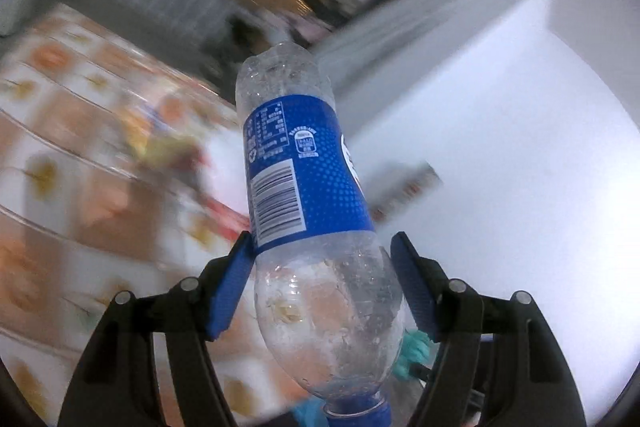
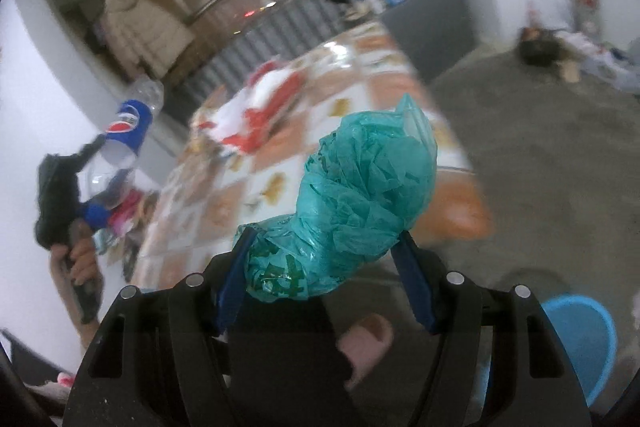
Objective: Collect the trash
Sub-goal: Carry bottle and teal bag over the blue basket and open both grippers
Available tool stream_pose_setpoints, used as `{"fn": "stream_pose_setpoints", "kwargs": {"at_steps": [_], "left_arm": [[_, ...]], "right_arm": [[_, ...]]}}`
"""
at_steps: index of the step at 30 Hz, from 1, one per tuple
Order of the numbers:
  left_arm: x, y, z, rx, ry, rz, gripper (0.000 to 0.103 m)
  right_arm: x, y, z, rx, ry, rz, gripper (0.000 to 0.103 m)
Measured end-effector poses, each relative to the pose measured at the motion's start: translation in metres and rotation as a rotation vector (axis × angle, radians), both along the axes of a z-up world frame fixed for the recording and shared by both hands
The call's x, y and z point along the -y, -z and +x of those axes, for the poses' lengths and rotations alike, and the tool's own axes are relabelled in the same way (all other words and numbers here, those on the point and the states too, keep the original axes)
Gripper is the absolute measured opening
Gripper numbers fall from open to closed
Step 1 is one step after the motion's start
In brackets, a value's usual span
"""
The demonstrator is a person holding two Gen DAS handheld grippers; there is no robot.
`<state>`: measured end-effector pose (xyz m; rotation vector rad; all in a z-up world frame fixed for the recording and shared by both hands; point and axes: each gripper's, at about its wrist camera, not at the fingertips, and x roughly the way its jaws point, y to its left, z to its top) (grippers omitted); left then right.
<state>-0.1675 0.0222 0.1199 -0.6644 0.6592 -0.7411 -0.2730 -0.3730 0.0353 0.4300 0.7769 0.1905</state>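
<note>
Blue pads of the left gripper (image 1: 322, 281) clamped a clear plastic bottle (image 1: 304, 195), cap nearest the camera, lifted clear of the patterned floor mat (image 1: 60, 147). On the right wrist view, the right gripper (image 2: 322, 277) pinched a crumpled green bag (image 2: 352, 203), apparently for carrying to the blue bin (image 2: 588, 339).

- Setting: a lived-in home interior, a sitting or dining room.
- Table (image 2: 280, 183): covered with a patterned cloth of orange and white squares, food wrappers and packets strewn across it.
- Floor: grey carpet (image 2: 540, 155) beside the table.
- Coat (image 2: 140, 27): pale padded jacket hanging by a wood-panelled wall.
- Bucket (image 2: 580, 339): blue, standing on the floor.
- Walls (image 1: 500, 127): plain white.
- Far counter (image 2: 424, 11): grey, crowded with bottles and clutter, blurred.
</note>
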Motion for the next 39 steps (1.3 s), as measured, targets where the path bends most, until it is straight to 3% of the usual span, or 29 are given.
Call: {"fn": "stream_pose_setpoints", "kwargs": {"at_steps": [4, 8, 10, 13, 15, 17, 18, 20, 25, 30, 31, 33, 36, 39], "left_arm": [[0.083, -0.016, -0.028, 0.022, 0.233, -0.005, 0.068], [0.168, -0.024, -0.058, 0.031, 0.483, -0.004, 0.068], [0.209, -0.025, -0.076, 0.046, 0.552, 0.058, 0.068], [0.259, -0.015, -0.094, 0.041, 0.641, 0.141, 0.068], [0.286, -0.005, -0.097, 0.013, 0.698, 0.188, 0.068], [0.307, 0.005, -0.101, -0.005, 0.733, 0.234, 0.068], [0.319, 0.011, -0.105, -0.018, 0.753, 0.257, 0.068], [0.338, 0.027, -0.108, -0.06, 0.796, 0.292, 0.068], [0.38, 0.083, -0.117, -0.196, 0.868, 0.392, 0.068], [0.414, 0.134, -0.14, -0.291, 0.932, 0.572, 0.068], [0.42, 0.14, -0.141, -0.292, 0.936, 0.593, 0.072], [0.425, 0.144, -0.15, -0.261, 0.941, 0.591, 0.078], [0.435, 0.155, -0.154, -0.253, 0.931, 0.655, 0.082], [0.435, 0.158, -0.15, -0.318, 0.928, 0.596, 0.082]], "right_arm": [[0.048, 0.025, -0.045, -0.104, 0.125, -0.005, 0.064], [0.096, 0.097, -0.082, -0.316, 0.221, 0.117, 0.068], [0.119, 0.137, -0.094, -0.45, 0.318, 0.15, 0.076], [0.165, 0.205, -0.117, -0.662, 0.526, 0.31, 0.08], [0.184, 0.229, -0.126, -0.696, 0.577, 0.391, 0.08], [0.196, 0.233, -0.131, -0.725, 0.61, 0.379, 0.08], [0.199, 0.23, -0.131, -0.719, 0.622, 0.393, 0.08], [0.199, 0.217, -0.129, -0.621, 0.608, 0.46, 0.086], [0.197, 0.189, -0.138, -0.508, 0.676, 0.4, 0.088], [0.222, 0.202, -0.168, -0.454, 0.8, 0.542, 0.088], [0.228, 0.207, -0.171, -0.456, 0.802, 0.584, 0.088], [0.229, 0.216, -0.174, -0.464, 0.83, 0.635, 0.088], [0.234, 0.207, -0.168, -0.453, 0.827, 0.648, 0.088], [0.237, 0.206, -0.162, -0.435, 0.818, 0.589, 0.088]]}}
